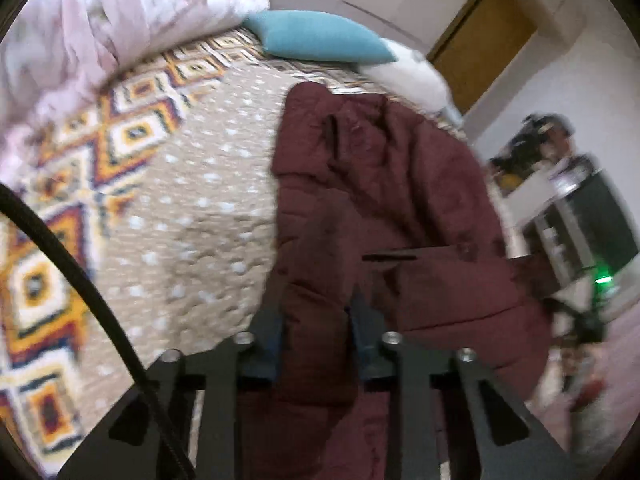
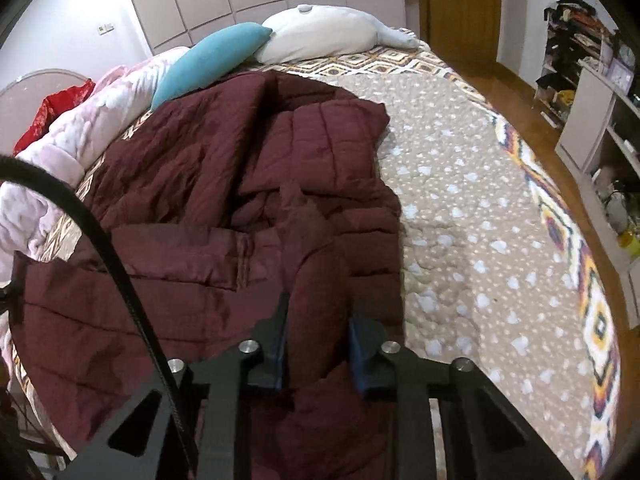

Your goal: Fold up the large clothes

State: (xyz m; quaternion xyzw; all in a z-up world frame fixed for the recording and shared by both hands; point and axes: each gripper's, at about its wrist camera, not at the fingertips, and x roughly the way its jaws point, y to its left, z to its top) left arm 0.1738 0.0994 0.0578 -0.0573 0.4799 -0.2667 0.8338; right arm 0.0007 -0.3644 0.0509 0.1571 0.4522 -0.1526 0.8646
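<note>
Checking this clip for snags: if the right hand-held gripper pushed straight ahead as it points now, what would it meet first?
The maroon coat. The right hand-held gripper already has a fold of it between its fingers, and more bunched coat lies directly ahead on the bed.

Bed cover [image 2: 460,216]: beige, white-spotted, diamond-patterned border
Pillows: teal cushion [image 2: 208,60] beside white pillow [image 2: 320,36]
Pink blanket [image 2: 100,120]: bunched at bed edge
Shelves [image 2: 600,100]: cluttered
Door [image 2: 460,12]: wooden

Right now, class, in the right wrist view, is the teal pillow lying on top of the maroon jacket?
No, the teal pillow lies on the bed beyond the maroon jacket, beside the white pillow.
</note>
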